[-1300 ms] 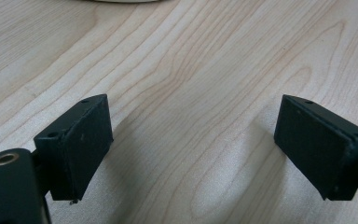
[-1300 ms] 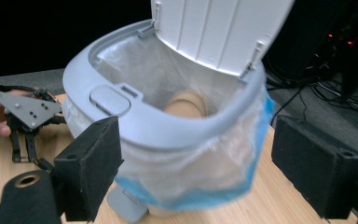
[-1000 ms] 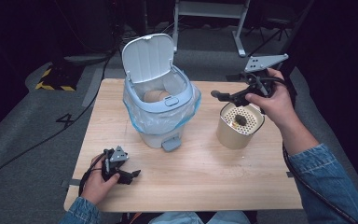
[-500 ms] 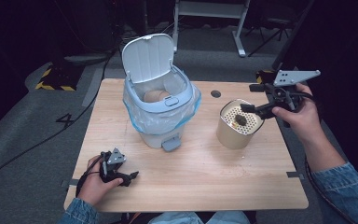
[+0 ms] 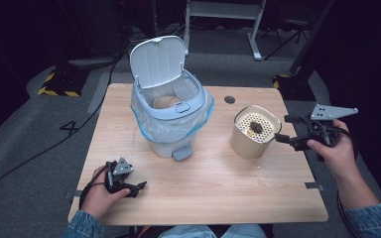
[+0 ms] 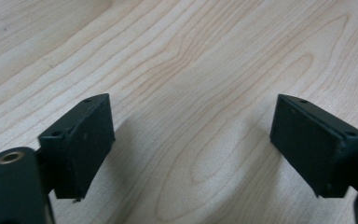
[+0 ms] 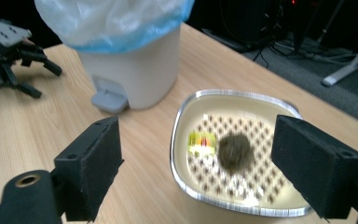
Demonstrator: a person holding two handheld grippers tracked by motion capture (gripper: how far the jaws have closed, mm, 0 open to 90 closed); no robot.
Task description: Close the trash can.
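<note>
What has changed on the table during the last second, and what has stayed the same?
The right hand-held gripper moved from above the beige container out to the right and toward the person; it is open, holding nothing. The left hand-held gripper stayed low on the table, open. The pedal bin, its lid up, and the container with the dark lump did not move.

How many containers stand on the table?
2: the pedal bin, lid open, at the table's middle, and the beige canister to its right, before the right gripper.
</note>
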